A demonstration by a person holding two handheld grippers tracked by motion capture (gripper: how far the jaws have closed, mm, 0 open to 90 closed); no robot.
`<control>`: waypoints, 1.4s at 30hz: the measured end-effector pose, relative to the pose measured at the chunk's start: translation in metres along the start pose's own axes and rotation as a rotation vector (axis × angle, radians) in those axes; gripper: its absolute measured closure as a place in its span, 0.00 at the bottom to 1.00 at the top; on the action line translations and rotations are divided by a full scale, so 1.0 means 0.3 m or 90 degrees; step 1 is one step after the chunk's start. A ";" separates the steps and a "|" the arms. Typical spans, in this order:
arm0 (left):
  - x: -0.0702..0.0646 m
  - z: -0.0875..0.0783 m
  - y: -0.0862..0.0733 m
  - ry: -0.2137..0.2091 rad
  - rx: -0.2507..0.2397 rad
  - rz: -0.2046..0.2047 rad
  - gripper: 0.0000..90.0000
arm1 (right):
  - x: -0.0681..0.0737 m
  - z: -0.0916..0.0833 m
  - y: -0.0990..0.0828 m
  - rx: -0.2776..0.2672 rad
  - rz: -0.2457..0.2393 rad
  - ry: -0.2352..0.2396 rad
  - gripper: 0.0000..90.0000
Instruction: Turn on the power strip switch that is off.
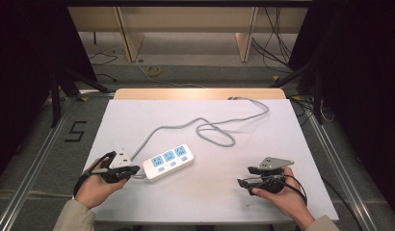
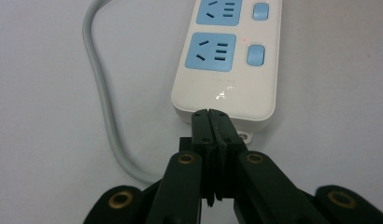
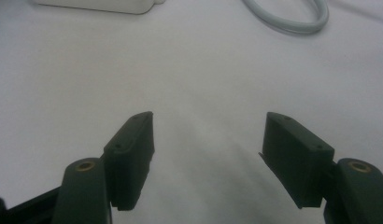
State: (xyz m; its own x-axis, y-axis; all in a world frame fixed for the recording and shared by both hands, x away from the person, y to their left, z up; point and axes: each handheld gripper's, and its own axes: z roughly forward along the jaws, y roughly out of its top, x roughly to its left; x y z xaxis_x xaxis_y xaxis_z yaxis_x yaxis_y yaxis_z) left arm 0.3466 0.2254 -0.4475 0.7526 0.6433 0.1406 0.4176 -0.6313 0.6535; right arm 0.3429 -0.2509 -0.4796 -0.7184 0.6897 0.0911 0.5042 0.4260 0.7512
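Left gripper (image 2: pixel 211 114) closed tight, empty, tips at the near end of white power strip (image 2: pixel 227 88). Right gripper (image 3: pixel 208 140) wide open, empty, well apart over bare table (image 1: pixel 210 192).

One power strip (image 1: pixel 167 161) with three blue sockets and three switches, one grey cable (image 1: pixel 210 127), two grippers.

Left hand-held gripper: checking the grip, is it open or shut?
Shut. The left hand-held gripper has both jaws pressed together, tips at the power strip's end, nothing between them.
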 end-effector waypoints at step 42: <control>-0.012 0.016 0.145 -0.061 0.077 -0.049 1.00 | 0.003 0.004 -0.003 0.001 -0.005 0.001 0.39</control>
State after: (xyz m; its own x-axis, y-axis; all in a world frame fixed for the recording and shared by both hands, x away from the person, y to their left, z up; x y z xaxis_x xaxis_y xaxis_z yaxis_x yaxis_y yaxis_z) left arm 0.3646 0.1935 -0.4232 0.7591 0.6507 0.0186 0.5295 -0.6337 0.5639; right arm 0.3424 -0.2501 -0.4808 -0.7234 0.6850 0.0860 0.4987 0.4323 0.7513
